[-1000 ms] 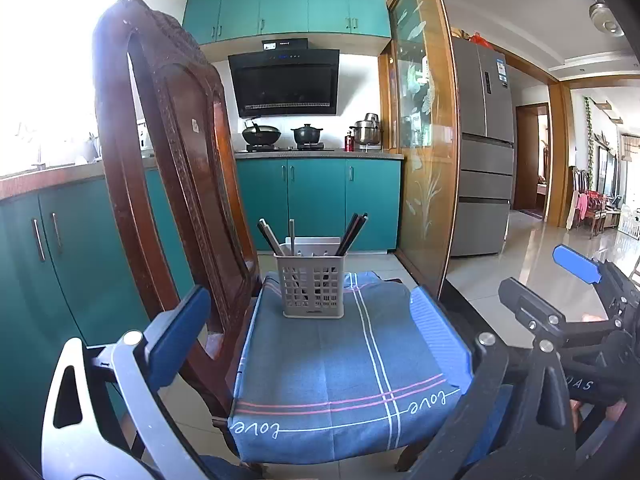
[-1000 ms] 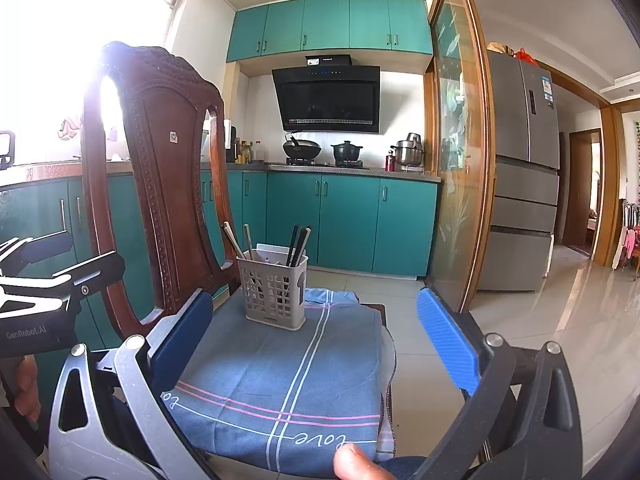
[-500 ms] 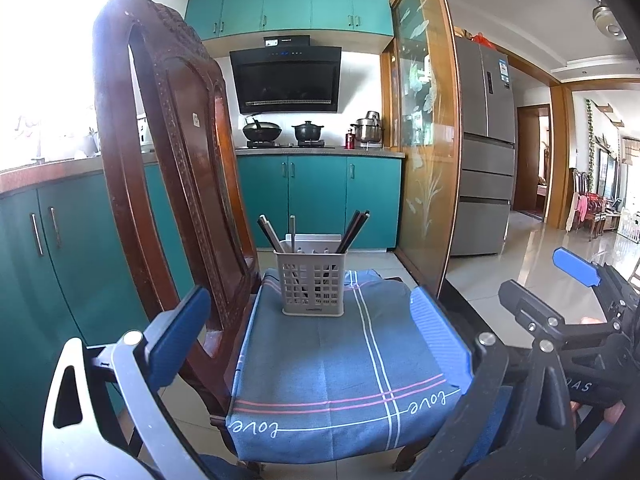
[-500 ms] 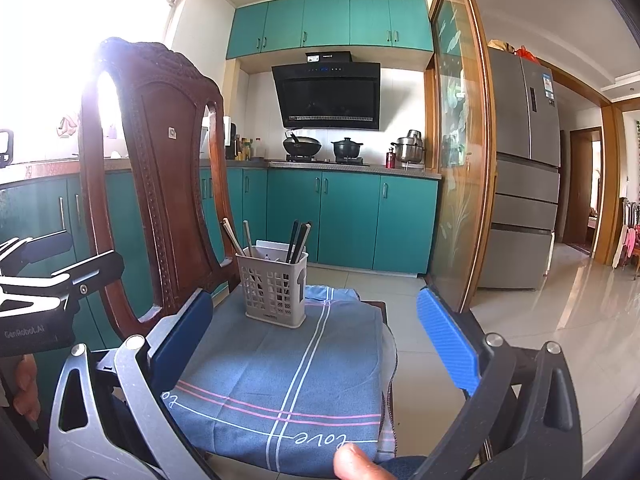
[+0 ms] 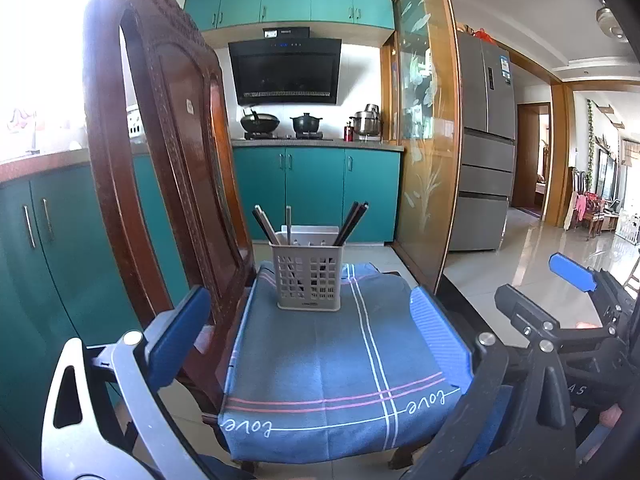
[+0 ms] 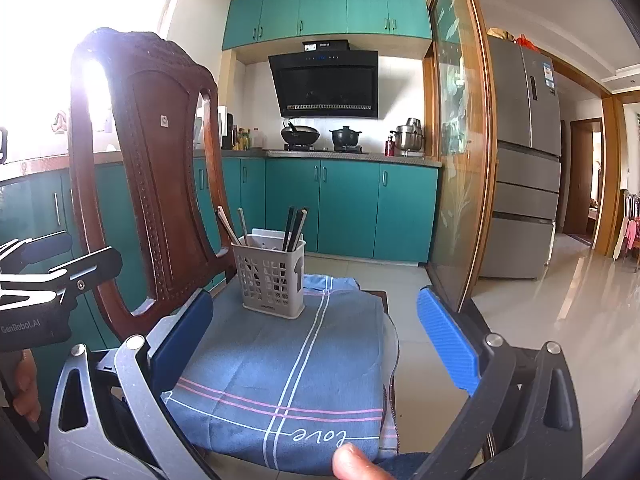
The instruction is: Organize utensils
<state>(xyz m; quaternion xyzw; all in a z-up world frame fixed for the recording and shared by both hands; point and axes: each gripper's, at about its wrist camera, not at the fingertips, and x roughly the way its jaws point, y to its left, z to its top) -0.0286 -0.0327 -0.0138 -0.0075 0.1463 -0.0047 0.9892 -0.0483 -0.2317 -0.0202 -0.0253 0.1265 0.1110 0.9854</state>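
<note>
- Looking from my left side first, I see teal cupboards [image 5: 48, 240] running under a counter, with bright window glare above them.
- Next comes the carved wooden chair [image 5: 160, 128], its tall back standing on the left edge of the seat; a blue cloth [image 5: 328, 360] with white and pink stripes and the word "love" covers the seat.
- My left tongs [image 5: 308, 344] hang low in front of the seat, spread wide apart with nothing between the blue pads [image 5: 178, 332]; they touch nothing.
- At the far end of the cloth, near the chair back, stands a pale slotted holder [image 5: 308, 280], upright.
- Chopsticks [image 5: 264, 226] lean left out of its left side, one thin pale handle stands near the middle, and a dark pair [image 5: 354, 222] leans right out of its right side. I cannot tell which inner compartment each sits in.
- Behind the holder, across the kitchen, I see a stove with a wok [image 5: 259, 121] and a pot [image 5: 306, 123], and a dark hood [image 5: 285, 72] above.
- Further right is a glass partition [image 5: 424, 140], then a grey fridge [image 5: 486, 140].
- My right tongs [image 6: 314, 344] are likewise wide open and empty, well short of the holder [image 6: 272, 276]; a fingertip [image 6: 350, 462] shows at the bottom edge of that view.
</note>
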